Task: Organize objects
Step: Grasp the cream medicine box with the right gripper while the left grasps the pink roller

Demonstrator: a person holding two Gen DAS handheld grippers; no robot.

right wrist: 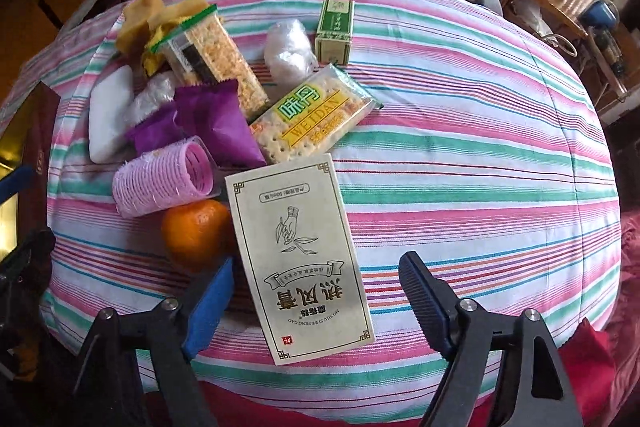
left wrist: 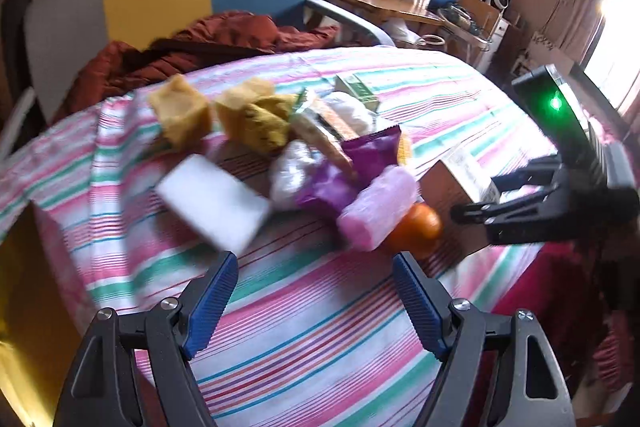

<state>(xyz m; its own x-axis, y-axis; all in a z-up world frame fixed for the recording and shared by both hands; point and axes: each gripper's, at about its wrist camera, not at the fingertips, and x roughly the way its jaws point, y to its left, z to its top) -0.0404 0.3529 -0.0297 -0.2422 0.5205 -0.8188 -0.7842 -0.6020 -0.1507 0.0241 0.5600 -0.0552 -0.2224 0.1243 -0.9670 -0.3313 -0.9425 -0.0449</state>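
Right gripper (right wrist: 316, 301) of mine points steeply down at the striped cloth (right wrist: 460, 155), and its blue pads stand apart on either side of the near end of the cream box (right wrist: 298, 259), the one printed with a hand holding a sprig. Neither pad touches the box: the left one sits just beside its long edge, the right one is clearly off the other edge. Nothing is gripped.

Just left of that box lies the orange (right wrist: 196, 231), touching the pink hair roller (right wrist: 160, 179) above it. Beyond them sit the purple packets (right wrist: 212, 119), the white block (right wrist: 108, 115), the Weidan cracker pack (right wrist: 316, 115) and the long cracker bag (right wrist: 216, 55), with the green carton (right wrist: 335, 29) farther back and a clear plastic wad (right wrist: 288, 53) beside it. Yellow sponges (right wrist: 140, 19) are at the far left of the heap.

My left gripper (left wrist: 314, 301) is spread wide over bare cloth with nothing between its pads. The heap lies ahead of it: the white block up and left, the roller and orange up and right, all apart from the fingertips. This view is motion-blurred, so finer detail is lost
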